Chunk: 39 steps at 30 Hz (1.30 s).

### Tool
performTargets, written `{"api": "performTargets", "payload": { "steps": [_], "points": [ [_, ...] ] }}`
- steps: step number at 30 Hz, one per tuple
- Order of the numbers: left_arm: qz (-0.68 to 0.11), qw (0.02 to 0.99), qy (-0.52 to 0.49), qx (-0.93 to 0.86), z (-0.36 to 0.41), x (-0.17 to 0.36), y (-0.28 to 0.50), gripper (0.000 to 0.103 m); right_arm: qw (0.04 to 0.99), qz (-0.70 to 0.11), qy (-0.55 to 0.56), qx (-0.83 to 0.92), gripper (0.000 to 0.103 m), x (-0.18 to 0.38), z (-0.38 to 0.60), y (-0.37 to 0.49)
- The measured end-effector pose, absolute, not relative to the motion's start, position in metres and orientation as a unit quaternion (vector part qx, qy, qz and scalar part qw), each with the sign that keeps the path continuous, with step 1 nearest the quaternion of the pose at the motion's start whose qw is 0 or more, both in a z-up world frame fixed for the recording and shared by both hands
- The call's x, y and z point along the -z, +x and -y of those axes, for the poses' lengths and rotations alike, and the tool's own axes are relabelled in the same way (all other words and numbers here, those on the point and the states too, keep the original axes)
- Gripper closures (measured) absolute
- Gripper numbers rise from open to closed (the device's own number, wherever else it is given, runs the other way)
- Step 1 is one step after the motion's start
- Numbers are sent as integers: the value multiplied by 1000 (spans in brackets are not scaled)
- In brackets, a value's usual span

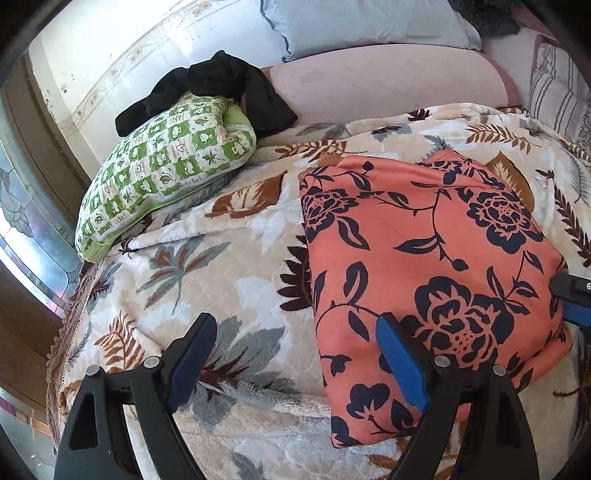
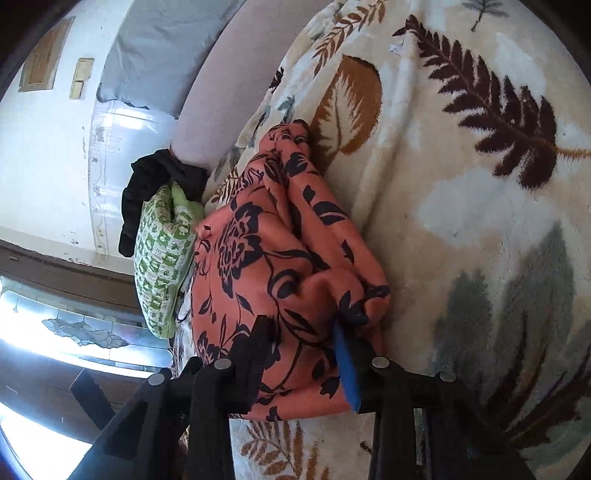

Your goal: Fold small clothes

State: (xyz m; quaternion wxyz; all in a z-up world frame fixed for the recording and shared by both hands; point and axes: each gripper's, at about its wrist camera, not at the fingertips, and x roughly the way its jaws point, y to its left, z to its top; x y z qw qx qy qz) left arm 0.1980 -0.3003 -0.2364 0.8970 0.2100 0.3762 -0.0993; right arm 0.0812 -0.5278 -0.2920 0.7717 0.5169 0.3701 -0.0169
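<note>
An orange garment point(image 1: 424, 240) with a dark floral print lies folded into a rough square on the leaf-patterned blanket point(image 1: 221, 258). My left gripper point(image 1: 295, 321) is open wide just above the blanket; its right finger point(image 1: 399, 362) hangs over the garment's near left part, its left finger over bare blanket. My right gripper point(image 1: 570, 291) shows at the garment's right edge. In the right wrist view the right gripper point(image 2: 301, 325) is shut on a bunched fold of the orange garment point(image 2: 258, 258), and cloth fills the gap between its fingers.
A green checked pillow point(image 1: 166, 166) lies at the far left with a black garment point(image 1: 221, 81) draped behind it. Beyond are a pink sheet point(image 1: 388, 81) and a light blue pillow point(image 1: 369, 26). The bed's left edge drops toward a patterned glass window point(image 1: 22, 221).
</note>
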Motion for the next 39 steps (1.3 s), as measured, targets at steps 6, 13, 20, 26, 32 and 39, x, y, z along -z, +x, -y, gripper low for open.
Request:
{"api": "performTargets", "payload": {
  "steps": [6, 13, 20, 26, 32, 39],
  "points": [
    [-373, 897, 207, 113, 298, 237, 199, 15, 778, -372, 507, 22, 64, 289, 525, 82],
    [-378, 899, 183, 127, 293, 239, 202, 15, 788, -376, 486, 32, 64, 285, 519, 85],
    [-374, 902, 158, 145, 286, 241, 204, 15, 804, -380, 456, 39, 63, 281, 512, 89],
    [-356, 909, 144, 160, 279, 246, 202, 15, 814, -375, 441, 37, 60, 281, 510, 92],
    [-357, 908, 138, 173, 279, 249, 207, 13, 823, -380, 421, 29, 58, 279, 507, 94],
    [-356, 907, 136, 178, 280, 251, 210, 13, 830, -386, 402, 19, 53, 277, 502, 98]
  ]
}}
